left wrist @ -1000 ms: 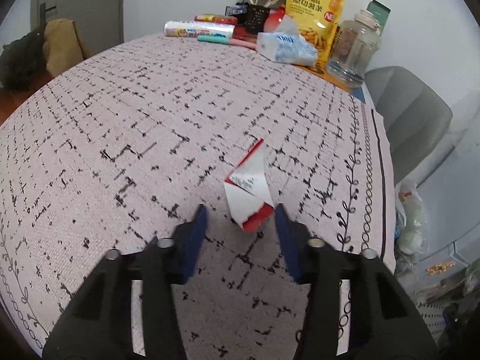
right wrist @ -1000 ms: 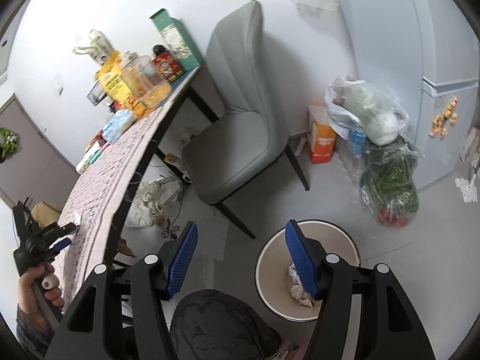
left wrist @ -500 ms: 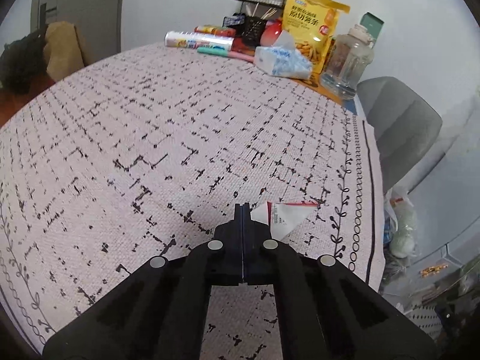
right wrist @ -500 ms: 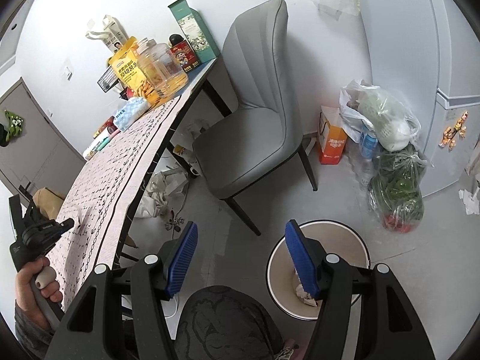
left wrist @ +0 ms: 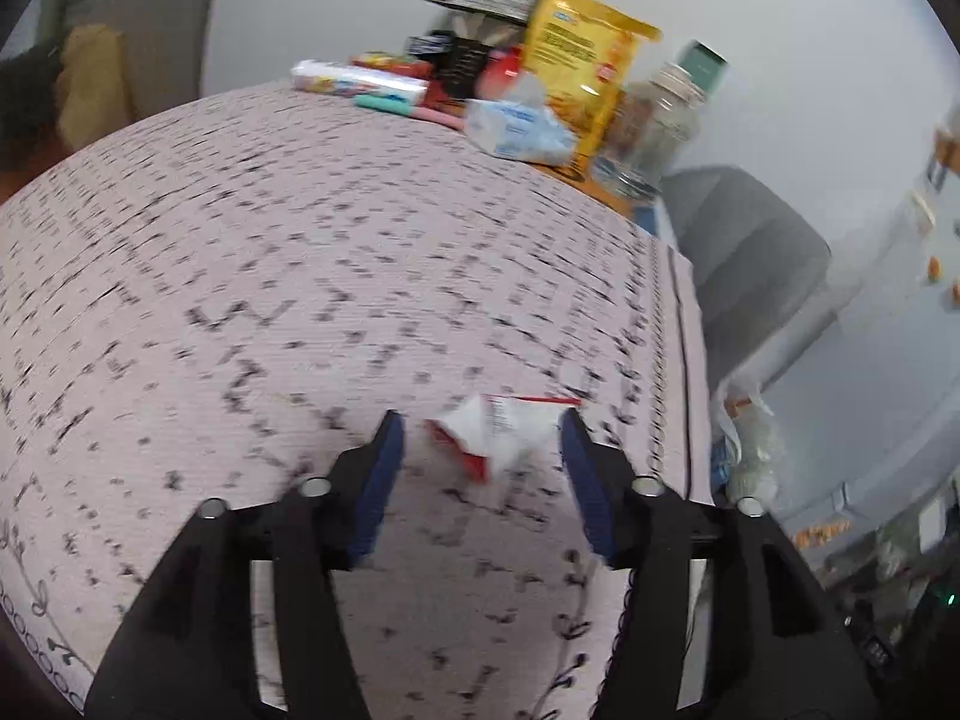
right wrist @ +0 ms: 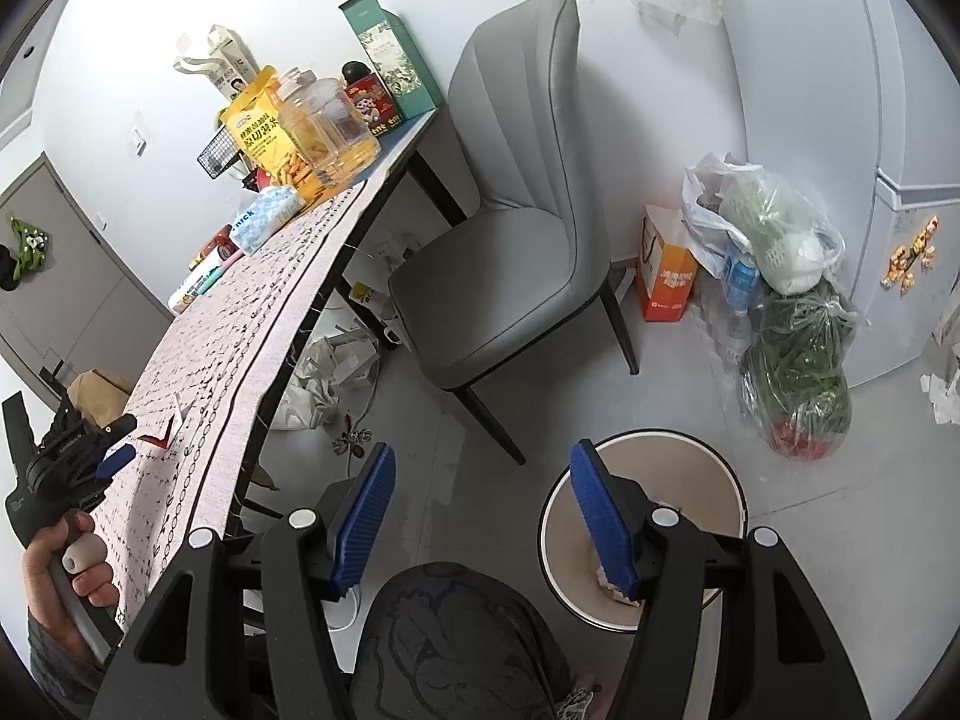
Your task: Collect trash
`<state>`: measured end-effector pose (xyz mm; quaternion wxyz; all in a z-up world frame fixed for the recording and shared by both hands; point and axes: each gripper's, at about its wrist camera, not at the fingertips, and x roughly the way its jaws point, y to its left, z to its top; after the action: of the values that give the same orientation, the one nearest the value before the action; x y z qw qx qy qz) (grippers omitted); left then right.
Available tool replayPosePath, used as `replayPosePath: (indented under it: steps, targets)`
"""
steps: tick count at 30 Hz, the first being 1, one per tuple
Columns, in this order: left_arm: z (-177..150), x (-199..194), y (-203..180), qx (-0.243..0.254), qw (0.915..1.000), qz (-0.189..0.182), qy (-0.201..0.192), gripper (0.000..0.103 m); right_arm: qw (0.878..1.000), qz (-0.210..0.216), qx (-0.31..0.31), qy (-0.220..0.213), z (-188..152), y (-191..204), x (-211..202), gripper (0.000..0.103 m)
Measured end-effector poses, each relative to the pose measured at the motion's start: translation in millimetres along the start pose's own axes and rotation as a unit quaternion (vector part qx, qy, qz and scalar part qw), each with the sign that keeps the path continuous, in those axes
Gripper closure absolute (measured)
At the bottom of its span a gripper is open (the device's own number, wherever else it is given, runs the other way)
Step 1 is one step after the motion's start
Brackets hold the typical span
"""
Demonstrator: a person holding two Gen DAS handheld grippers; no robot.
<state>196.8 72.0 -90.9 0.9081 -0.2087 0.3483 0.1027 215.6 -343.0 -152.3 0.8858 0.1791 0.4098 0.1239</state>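
A crumpled red and white wrapper [left wrist: 501,429] lies on the patterned tablecloth [left wrist: 300,276], near the table's right edge. My left gripper [left wrist: 482,420] straddles it and its jaws are opening. The wrapper sits between the blue pads [left wrist: 384,462], which do not press on it; this view is blurred. In the right wrist view the same wrapper [right wrist: 159,435] shows just ahead of the left gripper [right wrist: 114,450], which a hand [right wrist: 60,564] holds. My right gripper [right wrist: 481,450] hangs open and empty over the floor, beside a round waste bin [right wrist: 678,450] with crumpled paper inside.
Snack bags, a clear jar [left wrist: 654,126], a tissue pack [left wrist: 516,132] and tubes crowd the table's far end. A grey chair [right wrist: 516,252] stands by the table. Plastic bags [right wrist: 780,276] and an orange carton [right wrist: 666,282] stand by the wall. A person's knee [right wrist: 450,642] is below my right gripper.
My left gripper went from half open around the upright wrapper to shut beside it, then opened wide. The wrapper has tipped over and now lies between the jaws. The right gripper stayed open.
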Motion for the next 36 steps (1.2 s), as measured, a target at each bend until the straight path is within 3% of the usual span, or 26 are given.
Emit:
replayPosePath:
  steps: [1,5,12,14,15,16,17,19,28,36]
  targets:
    - [0,4,-9,0.017,0.9998,0.012,0.000,0.028,1.000,0.000,0.002,0.000,0,-2,0,0.042]
    - [2,25,-25,0.020,0.9977,0.057,0.030,0.015,1.000,-0.003,0.008,-0.003,2,-10,0,0.042]
    - [7,54,-36,0.000,0.9892,0.140,0.044,0.015,1.000,-0.012,0.023,0.002,0,-23,4,0.041]
    - [8,58,-40,0.008,0.9865,0.158,0.042,0.024,1.000,-0.014,0.024,0.004,-1,-24,5,0.041]
    - [8,57,-40,0.011,0.9858,0.163,0.038,0.034,1.000,-0.014,0.024,0.004,-1,-24,5,0.041]
    - [8,54,-38,0.008,0.9860,0.164,0.032,0.045,1.000,-0.014,0.024,0.004,0,-24,5,0.041]
    - [8,52,-36,0.002,0.9866,0.161,0.027,0.050,1.000,-0.014,0.024,0.003,1,-24,4,0.041]
    - [9,48,-30,-0.001,0.9880,0.153,0.021,0.075,1.000,-0.014,0.021,0.001,2,-22,3,0.041]
    - [5,23,-13,-0.025,0.9929,0.117,0.004,0.079,1.000,-0.004,0.003,0.001,2,-1,4,0.041]
    - [-4,8,-72,0.029,0.9987,0.042,0.010,0.078,1.000,-0.001,-0.001,-0.012,6,6,-5,0.041]
